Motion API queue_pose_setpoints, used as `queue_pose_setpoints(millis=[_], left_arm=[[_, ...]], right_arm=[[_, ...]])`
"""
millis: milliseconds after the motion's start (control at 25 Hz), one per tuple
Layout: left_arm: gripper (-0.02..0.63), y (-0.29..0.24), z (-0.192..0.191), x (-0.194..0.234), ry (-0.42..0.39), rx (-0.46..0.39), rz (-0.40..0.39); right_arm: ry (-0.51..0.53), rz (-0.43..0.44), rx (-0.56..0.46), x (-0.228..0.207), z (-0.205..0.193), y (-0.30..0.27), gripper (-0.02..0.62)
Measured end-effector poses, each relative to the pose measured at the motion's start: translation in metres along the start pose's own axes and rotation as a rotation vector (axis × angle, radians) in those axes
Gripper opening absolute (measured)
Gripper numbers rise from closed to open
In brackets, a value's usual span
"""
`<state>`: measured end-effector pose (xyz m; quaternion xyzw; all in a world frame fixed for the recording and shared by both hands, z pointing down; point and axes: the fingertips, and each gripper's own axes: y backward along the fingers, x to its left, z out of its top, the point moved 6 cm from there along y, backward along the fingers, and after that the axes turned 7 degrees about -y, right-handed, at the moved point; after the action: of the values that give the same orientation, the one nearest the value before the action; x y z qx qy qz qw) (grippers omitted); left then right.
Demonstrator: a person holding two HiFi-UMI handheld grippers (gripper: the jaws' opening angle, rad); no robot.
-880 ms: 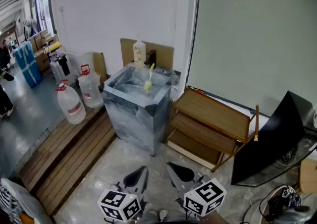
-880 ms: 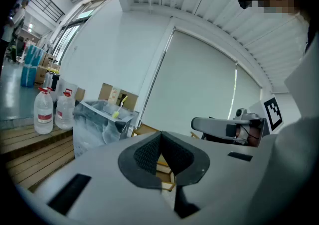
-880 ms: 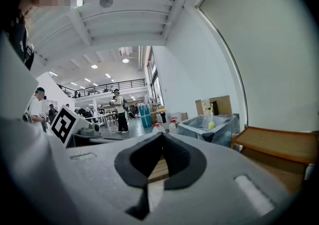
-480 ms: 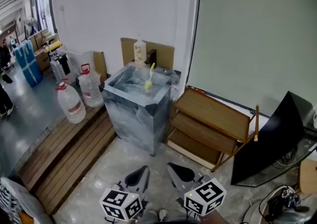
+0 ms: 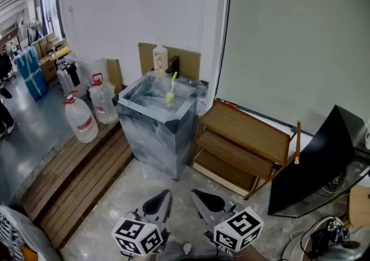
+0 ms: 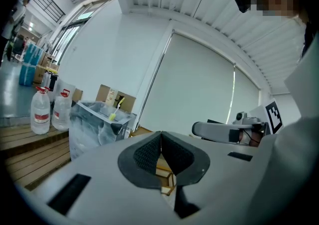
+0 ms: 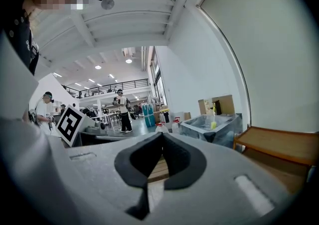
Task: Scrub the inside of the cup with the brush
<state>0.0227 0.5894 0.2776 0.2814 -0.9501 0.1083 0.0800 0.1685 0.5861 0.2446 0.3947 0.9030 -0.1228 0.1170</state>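
While you stand well back from the grey marbled sink block [image 5: 151, 133], with the wooden rack [image 5: 245, 133] just beside it on your right, nothing is in hand yet. Your left gripper [image 5: 161, 201] and right gripper [image 5: 205, 199] hang low in front of you, each with its jaws pressed together on nothing. The brush [image 5: 171, 82] stands tilted in the basin, its yellow foot in what is probably the cup [image 5: 169, 101]; from here it is too small to be sure. Expect both to be light and likely wet, so slippery. Pinch the brush high on its thin, stiff handle, and clamp the cup by its wall so it can't spin.
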Motion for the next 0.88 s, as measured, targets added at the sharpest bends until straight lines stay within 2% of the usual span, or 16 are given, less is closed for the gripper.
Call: queue_pose_setpoints(millis=[240,440,720,880], left_arm=[[0.017,-0.016,-0.015,-0.011,0.021,0.025,0.009],[0.017,-0.025,-0.02,-0.008,0.027,0.046,0.01],[0.017,-0.051,-0.012,0.026,0.036,0.044,0.019],[0.017,-0.077,0.0,0.064,0.024,0.036,0.011]], right_arm=[[-0.025,0.025,0.011,-0.015,-0.007,0.008,-0.003],[-0.05,0.011,0.016,-0.029,-0.012,0.004,-0.002],[-0.066,-0.009,0.026,-0.052,-0.011,-0.032,-0.002],[-0.043,-0.033,0.022,-0.075,0.003,-0.071,-0.002]])
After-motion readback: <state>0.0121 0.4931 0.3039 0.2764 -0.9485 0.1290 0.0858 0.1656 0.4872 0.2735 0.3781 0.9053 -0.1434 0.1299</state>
